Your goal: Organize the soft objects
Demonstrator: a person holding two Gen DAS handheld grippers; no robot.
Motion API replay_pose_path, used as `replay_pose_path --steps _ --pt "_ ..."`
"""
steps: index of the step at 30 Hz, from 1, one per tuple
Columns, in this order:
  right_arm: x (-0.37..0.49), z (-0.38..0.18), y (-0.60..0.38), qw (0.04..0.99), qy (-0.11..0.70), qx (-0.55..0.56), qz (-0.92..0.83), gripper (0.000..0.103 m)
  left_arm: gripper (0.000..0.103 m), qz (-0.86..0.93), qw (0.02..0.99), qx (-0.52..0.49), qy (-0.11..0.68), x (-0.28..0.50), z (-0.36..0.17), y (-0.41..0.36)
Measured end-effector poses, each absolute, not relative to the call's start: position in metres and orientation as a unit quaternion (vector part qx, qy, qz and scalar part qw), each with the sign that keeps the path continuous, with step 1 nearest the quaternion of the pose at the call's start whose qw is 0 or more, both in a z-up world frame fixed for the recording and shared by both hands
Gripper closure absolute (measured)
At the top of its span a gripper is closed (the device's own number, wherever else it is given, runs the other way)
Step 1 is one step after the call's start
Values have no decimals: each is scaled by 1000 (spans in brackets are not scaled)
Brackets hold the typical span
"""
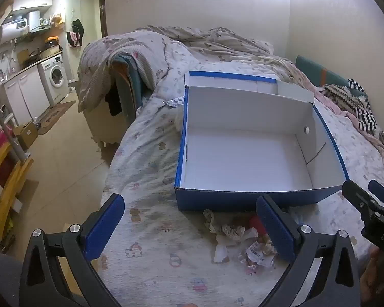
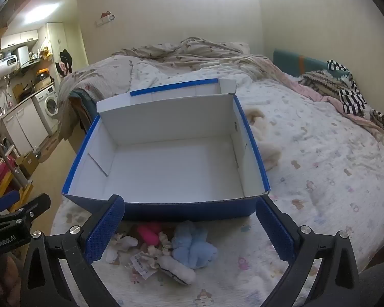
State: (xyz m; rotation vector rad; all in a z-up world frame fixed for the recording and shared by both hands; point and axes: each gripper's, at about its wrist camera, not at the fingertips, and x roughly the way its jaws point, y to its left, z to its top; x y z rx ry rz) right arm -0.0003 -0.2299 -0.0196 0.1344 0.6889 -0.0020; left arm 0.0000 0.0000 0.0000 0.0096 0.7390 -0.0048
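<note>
Soft objects (image 2: 166, 248): small plush pile, pink, pale blue and cream, lay on the bed (image 2: 320, 179) just before the blue box (image 2: 171, 208), which stood empty. Left gripper (image 1: 189, 227) and right gripper (image 2: 189, 230) hovered wide apart, holding nothing. Step judged: first pick; next, closing on one piece. Kitchenette left of box.

box (image 2: 166, 209): open top, inside bare, entry from above unblocked | near wall raised between soft toys (image 2: 166, 248) and inside | raised lid (image 2: 166, 97) closes far side | bedsheet (image 2: 320, 179) right of box left free
</note>
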Motion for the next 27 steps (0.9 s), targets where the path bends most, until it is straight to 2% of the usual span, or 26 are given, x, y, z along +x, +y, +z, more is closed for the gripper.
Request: replay_pose_path --steps 27 --pt "-2 -16 -234 941 331 74 4 0 0 -2 931 0 365 -3 -1 -1"
